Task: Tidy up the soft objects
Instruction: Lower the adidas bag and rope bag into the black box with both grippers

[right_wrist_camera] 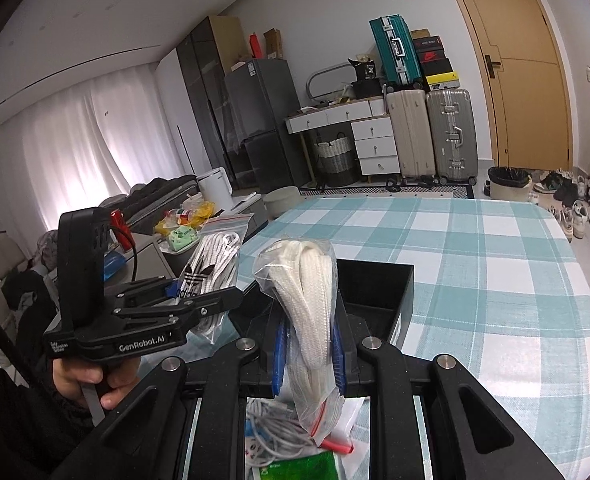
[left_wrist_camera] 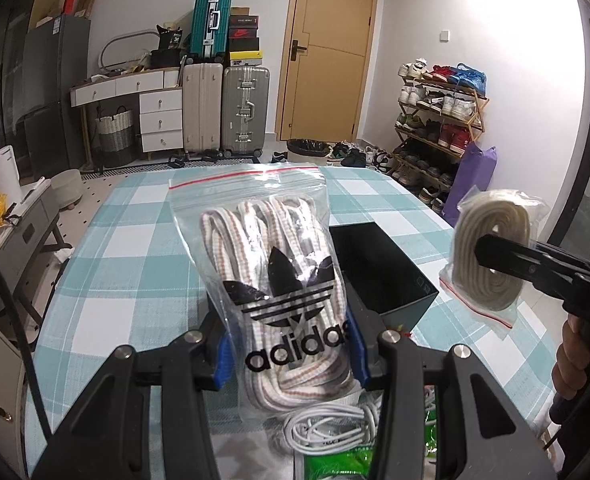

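Crinkly clear zip bags of coiled woven laces (left_wrist_camera: 279,280), (right_wrist_camera: 309,320) above black box (left_wrist_camera: 379,268)

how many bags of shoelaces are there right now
2. The adidas bag is clamped in the left gripper, held above the table. The plain bag is clamped in the right gripper beside the black box. More may lie hidden below.

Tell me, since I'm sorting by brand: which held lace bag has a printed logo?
The left tongs' bag, striped laces with a black trefoil; the right tongs' bag is plain.
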`<state>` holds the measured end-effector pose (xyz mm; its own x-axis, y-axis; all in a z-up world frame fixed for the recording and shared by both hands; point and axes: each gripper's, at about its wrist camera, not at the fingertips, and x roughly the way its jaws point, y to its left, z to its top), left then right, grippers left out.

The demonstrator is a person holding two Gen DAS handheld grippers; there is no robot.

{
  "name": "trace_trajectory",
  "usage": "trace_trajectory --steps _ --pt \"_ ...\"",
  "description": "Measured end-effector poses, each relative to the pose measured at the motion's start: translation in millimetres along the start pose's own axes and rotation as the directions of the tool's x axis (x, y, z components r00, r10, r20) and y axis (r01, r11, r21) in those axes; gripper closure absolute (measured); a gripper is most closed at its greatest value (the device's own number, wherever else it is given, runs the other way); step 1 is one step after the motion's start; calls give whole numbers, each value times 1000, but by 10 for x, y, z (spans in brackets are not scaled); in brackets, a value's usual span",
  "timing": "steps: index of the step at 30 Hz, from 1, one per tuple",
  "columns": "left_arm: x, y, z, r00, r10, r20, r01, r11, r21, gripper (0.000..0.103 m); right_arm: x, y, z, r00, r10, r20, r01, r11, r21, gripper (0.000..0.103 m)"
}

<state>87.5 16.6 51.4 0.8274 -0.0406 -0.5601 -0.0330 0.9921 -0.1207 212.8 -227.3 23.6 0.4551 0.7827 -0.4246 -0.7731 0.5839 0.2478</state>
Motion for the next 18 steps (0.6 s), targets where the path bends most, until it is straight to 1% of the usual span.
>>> trace_trajectory --steps 12,18 --pt "178 -5 109 1000 -11 -11 11 1000 -4 59 258 -172 82 1000 -7 -28 8 1000 27 85" --pt "288 -6 109 1000 -12 -27 12 1000 2 59 388 -238 119 999 -2 -38 3 999 39 85"
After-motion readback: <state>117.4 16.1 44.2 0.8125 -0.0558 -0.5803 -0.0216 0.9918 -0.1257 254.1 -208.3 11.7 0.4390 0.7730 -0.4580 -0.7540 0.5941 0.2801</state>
